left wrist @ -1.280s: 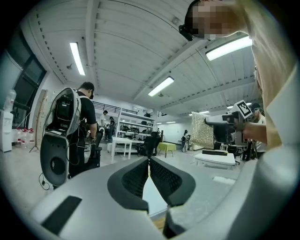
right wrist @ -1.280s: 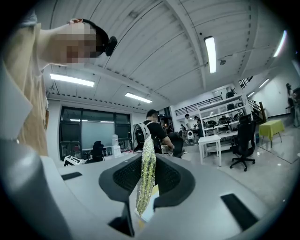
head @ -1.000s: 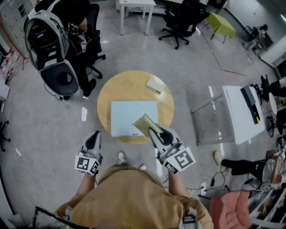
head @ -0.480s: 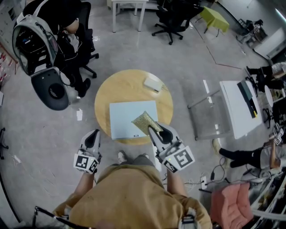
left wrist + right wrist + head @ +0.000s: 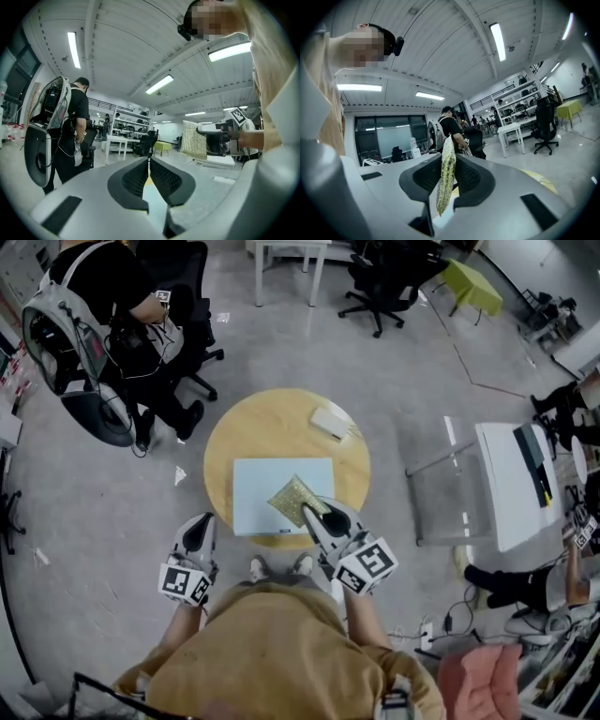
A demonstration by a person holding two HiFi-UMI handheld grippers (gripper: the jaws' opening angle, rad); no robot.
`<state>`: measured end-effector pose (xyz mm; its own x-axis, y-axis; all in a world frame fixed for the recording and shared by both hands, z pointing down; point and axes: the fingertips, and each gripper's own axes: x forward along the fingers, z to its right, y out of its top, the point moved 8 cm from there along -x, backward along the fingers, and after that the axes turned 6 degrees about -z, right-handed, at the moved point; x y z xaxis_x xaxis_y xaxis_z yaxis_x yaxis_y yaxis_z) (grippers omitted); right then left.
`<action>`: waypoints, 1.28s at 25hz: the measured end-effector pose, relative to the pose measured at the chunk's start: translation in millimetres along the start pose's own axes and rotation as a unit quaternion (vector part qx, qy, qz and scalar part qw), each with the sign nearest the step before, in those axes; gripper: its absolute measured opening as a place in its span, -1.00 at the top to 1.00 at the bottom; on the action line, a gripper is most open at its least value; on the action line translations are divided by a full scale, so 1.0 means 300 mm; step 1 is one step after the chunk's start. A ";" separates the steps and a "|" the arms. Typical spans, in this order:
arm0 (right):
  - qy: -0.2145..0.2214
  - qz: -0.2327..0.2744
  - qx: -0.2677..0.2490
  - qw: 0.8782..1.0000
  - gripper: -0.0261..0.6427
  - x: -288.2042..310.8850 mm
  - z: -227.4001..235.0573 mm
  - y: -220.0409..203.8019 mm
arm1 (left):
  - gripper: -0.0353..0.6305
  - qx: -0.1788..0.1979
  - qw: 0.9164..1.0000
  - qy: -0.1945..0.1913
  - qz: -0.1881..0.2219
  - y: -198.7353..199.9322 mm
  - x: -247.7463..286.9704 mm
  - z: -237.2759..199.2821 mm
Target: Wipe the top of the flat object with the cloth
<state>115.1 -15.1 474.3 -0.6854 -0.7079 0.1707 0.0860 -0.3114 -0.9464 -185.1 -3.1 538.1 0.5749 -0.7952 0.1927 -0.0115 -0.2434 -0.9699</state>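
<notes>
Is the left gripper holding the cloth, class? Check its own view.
No, the left gripper has its jaws together on nothing, while the cloth hangs clamped in the right gripper.

Round wooden table (image 5: 225, 442), small white pad (image 5: 329, 422) on it; black office chair (image 5: 389, 277) beyond, white desk (image 5: 511, 486) right, person (image 5: 103, 296) far left.
</notes>
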 end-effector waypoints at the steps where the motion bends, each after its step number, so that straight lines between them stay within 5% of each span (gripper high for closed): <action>1: 0.012 -0.008 0.011 1.000 0.73 0.026 0.018 -0.027 | 0.85 -0.001 1.000 0.006 0.000 0.000 0.011 -0.001; 10: 0.107 -0.141 0.144 0.974 0.73 0.346 0.147 -0.423 | 0.85 -0.004 0.999 0.052 -0.005 -0.052 0.056 0.022; 32: 0.188 -0.313 0.122 0.923 0.73 0.668 0.174 -0.720 | 0.85 -0.024 0.986 0.160 -0.032 -0.059 -0.004 0.028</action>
<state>-3.1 -122.9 727.2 -0.8542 -0.0855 0.5128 -0.2832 -0.7507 -0.5969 -178.8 6.9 553.6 0.2885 -0.9097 0.2988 -0.0266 -0.3195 -0.9472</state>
